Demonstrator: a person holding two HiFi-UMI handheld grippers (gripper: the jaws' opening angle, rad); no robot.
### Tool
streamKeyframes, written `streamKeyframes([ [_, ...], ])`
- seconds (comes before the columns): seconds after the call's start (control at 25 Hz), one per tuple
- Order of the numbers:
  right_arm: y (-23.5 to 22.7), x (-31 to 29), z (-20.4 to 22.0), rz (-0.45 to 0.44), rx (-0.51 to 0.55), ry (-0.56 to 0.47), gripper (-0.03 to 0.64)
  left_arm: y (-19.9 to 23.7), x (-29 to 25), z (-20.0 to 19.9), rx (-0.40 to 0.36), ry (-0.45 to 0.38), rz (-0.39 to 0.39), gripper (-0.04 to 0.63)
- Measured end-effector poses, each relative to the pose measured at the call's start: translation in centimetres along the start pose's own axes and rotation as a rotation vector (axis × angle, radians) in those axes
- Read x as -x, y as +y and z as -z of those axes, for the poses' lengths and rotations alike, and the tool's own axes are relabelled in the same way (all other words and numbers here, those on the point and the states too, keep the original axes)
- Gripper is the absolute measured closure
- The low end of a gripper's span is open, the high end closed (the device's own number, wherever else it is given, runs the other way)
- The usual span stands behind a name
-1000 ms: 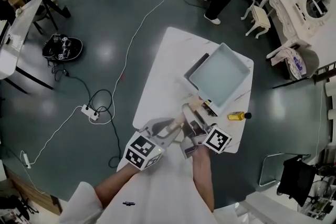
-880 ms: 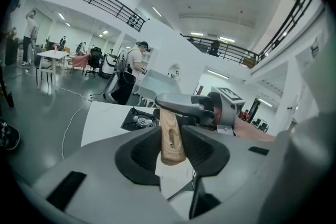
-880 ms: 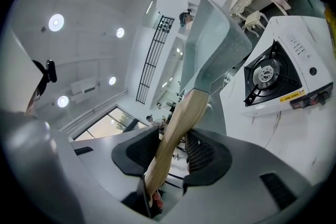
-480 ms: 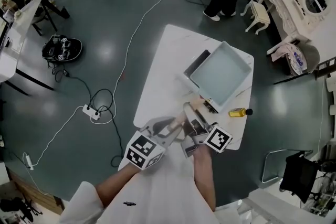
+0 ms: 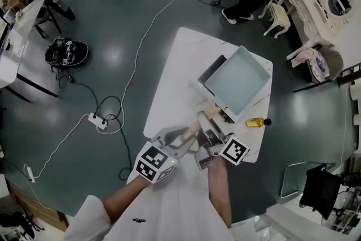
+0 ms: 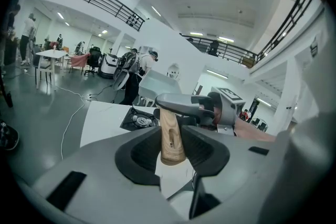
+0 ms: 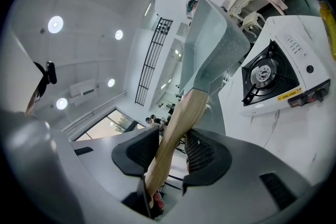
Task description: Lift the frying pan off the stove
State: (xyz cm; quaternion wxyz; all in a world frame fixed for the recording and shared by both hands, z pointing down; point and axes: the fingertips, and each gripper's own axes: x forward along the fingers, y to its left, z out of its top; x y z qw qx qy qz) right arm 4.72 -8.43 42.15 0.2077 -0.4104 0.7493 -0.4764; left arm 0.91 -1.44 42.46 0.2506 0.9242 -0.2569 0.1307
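Left tool (image 6: 170, 148) is closed on the free end of the wooden handle (image 6: 171, 134). The right tool (image 7: 169, 153) is closed on the same handle further up, nearer to the pan (image 7: 211, 52). Neither tool is empty.

Compared with the pictures of one second before, almost nothing is changed. The two tools and the pan are found at the same place, and only people in the background have moved. From this it is judged that the lift is already made and the pan is now only held still in the air.

The burner of the stove (image 7: 273, 78) is seen bare in the right gripper view, so the pan is off it. In the head view the pan is seen over the far right corner of the desk (image 5: 175, 79), and part of the stove is covered by it.

The pan is square, with high walls, pale grey-blue, and it looks empty inside. It appears tilted in the right gripper view, though this may come only from how the camera is turned. A yellow bottle (image 5: 255, 123) lies near the right edge of the desk.
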Motion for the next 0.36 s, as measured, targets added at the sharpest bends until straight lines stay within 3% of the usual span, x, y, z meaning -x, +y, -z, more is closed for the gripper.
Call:
streamKeyframes([
  [0.36,0.14,-0.34,0.49,0.002,-0.004,0.006,0.468,0.30,0.47,0.06,0.002,-0.002,-0.002,0.479],
])
